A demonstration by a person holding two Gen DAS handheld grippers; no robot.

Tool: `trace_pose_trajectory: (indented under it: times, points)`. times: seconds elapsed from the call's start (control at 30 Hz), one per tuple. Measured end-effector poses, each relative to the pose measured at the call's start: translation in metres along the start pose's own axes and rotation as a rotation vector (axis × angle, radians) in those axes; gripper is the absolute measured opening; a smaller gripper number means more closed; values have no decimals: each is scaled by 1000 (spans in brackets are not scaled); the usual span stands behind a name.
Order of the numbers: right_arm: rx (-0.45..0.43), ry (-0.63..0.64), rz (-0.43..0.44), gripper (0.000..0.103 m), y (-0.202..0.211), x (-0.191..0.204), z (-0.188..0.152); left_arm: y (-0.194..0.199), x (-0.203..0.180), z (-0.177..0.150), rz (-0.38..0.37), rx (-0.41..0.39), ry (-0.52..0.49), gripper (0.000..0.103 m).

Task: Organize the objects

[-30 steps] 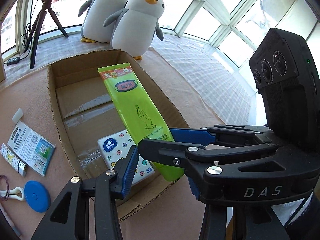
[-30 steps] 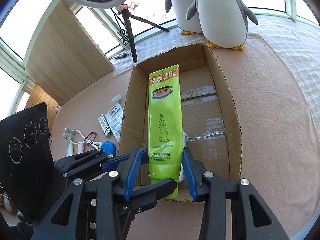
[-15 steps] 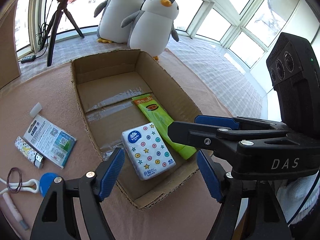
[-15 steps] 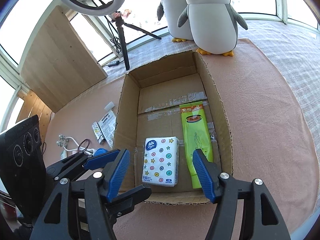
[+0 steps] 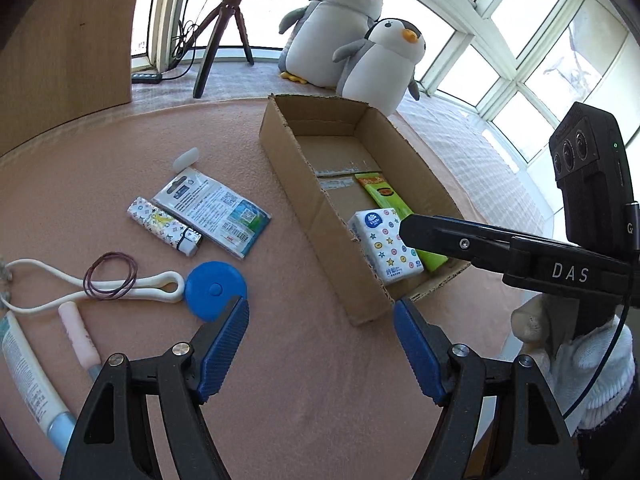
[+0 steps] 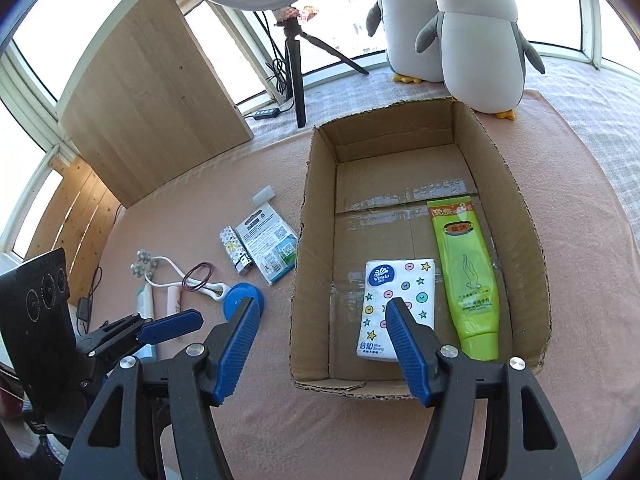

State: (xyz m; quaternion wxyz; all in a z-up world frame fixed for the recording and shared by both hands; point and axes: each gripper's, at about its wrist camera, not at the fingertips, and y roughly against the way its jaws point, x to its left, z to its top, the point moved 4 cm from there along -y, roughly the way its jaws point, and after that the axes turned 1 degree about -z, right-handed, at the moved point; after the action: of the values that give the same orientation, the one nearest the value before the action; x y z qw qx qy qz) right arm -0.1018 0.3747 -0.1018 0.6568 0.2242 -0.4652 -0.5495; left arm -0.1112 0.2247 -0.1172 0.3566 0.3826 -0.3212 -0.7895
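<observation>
Cardboard box (image 6: 524, 216) sits open-topped on the pink table (image 5: 304, 380), and inside it lie the star-patterned tissue pack (image 6: 394, 300) and, touching it at its 3 o'clock side, the green hand-cream tube (image 6: 468, 276), both flat on the box floor and lined up lengthwise, which I judge leaves the far half free for more. My right tool (image 6: 320, 320) hangs over the near wall of the box with its blue pads spread wide and nothing between them; one pad overlaps the tissue pack in the view, but I take that for line of sight, not contact. My left tool (image 5: 320, 320) is also gaping and empty, held low over bare table, with the loose items off toward 10 o'clock from it. Nearest it is the blue round tape measure (image 5: 215, 288), just beyond the tip of one pad, which makes it the likely next pick in my judgement. Further out lie a white looped handle (image 5: 156, 282) with a dark hair tie (image 5: 111, 276) resting across it, a pink stick (image 5: 78, 332), a patterned lighter (image 5: 164, 226) touching a printed flat packet (image 5: 218, 214), and a small white cap (image 5: 186, 158). A pale tube (image 5: 28, 380) at 9 o'clock is cut off by the lens edge, so I cannot read what it is. Two plush penguins (image 6: 476, 36) stand past the box at 12 o'clock. My gloved hand (image 5: 592, 376) shows only in part.
</observation>
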Motion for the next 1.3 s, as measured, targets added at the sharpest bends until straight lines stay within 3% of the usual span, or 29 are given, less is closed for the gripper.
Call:
trace_pose_trajectory:
  times: [0.27, 0.57, 0.87, 1.3]
  points:
    - [-18, 4, 58, 62, -9, 34, -14, 38, 60, -39, 69, -4, 101, 78]
    - [73, 4, 110, 62, -34, 65, -35, 68, 113, -72, 123, -21, 203, 77]
    - [122, 39, 117, 62, -47, 90, -39, 68, 128, -69, 139, -21, 205, 70]
    - [157, 158, 145, 62, -78, 140, -11, 41, 150, -52, 146, 17, 244, 53]
